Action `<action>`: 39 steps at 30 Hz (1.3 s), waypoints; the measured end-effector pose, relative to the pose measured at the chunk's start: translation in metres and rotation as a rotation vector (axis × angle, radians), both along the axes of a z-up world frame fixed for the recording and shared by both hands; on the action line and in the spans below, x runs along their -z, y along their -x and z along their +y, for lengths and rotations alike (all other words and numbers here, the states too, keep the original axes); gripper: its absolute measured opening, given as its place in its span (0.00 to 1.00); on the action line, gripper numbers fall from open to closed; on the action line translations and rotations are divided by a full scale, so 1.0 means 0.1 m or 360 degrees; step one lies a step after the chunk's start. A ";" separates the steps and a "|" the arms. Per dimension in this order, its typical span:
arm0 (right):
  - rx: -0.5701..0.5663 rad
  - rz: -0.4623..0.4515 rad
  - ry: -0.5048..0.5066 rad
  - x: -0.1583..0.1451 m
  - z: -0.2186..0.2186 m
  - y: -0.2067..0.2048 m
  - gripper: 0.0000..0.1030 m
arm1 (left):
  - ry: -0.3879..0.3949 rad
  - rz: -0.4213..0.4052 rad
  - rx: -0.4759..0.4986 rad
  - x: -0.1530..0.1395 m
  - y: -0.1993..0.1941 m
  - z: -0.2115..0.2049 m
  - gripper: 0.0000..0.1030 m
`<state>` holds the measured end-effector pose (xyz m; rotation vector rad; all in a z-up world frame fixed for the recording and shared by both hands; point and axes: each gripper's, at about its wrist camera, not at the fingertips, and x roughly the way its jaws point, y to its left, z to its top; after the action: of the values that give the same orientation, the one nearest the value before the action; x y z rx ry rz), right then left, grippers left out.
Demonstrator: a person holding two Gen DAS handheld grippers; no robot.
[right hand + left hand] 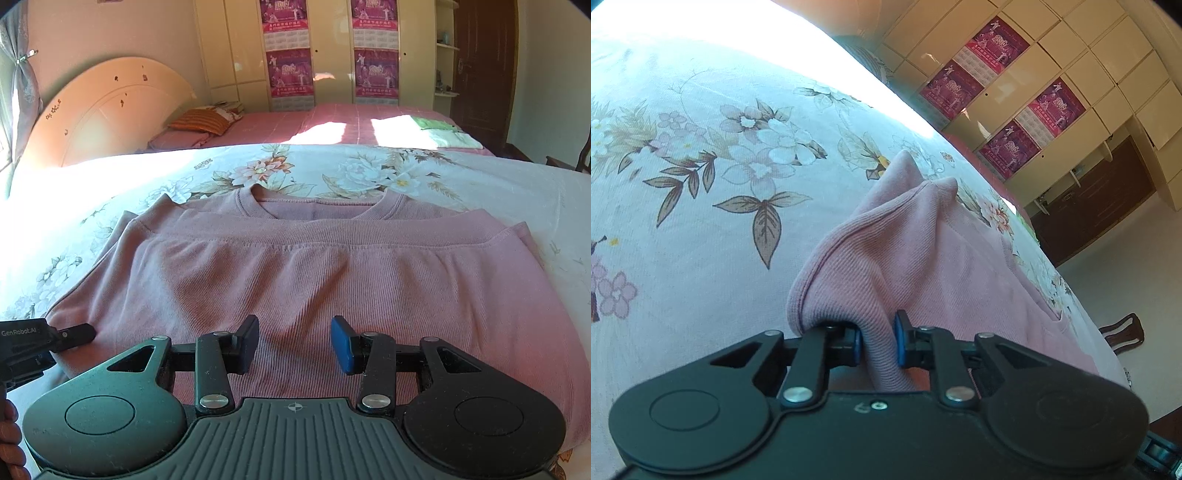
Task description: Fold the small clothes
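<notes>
A pink ribbed sweatshirt (314,273) lies on the floral bedsheet (332,173), bottom half folded up toward the neckline. In the left wrist view my left gripper (878,345) is shut on a bunched fold of the pink sweatshirt (905,254) at its left edge. That left gripper also shows at the left edge of the right wrist view (70,334), at the sweatshirt's left side. My right gripper (294,345) is open, its blue-padded fingers (341,345) apart just above the near middle of the sweatshirt, holding nothing.
A second bed with a pink cover (332,122) lies behind, with a striped pillow (203,122) and folded green and white clothes (443,131). A wardrobe with magenta posters (291,55) and a dark door (484,74) stand beyond. A wooden chair (1123,332) stands beside the bed.
</notes>
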<state>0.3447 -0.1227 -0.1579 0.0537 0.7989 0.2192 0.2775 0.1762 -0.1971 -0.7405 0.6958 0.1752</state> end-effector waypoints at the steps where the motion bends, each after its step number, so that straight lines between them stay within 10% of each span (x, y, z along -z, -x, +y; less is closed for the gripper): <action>1: -0.0014 0.0016 0.0013 0.05 0.01 -0.02 0.42 | -0.0008 -0.0004 -0.0002 -0.01 0.00 -0.01 0.13; 13: -0.0092 -0.0038 0.0210 0.24 0.16 -0.02 0.42 | -0.0087 -0.0136 0.0046 -0.24 0.05 -0.12 0.10; 28: 0.0222 -0.0081 -0.0093 -0.17 -0.70 0.19 0.42 | -0.0416 -0.0599 0.0812 -1.07 -0.39 -1.55 0.09; 39: 0.0400 -0.0048 -0.0044 -0.10 -1.90 0.26 0.42 | -0.0577 -0.0303 0.1271 -0.30 -0.53 -3.06 0.12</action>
<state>0.3187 -0.3128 -0.1480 0.1752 0.7515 -0.0067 0.3305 -0.1297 -0.1667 -0.0948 0.7048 -0.4843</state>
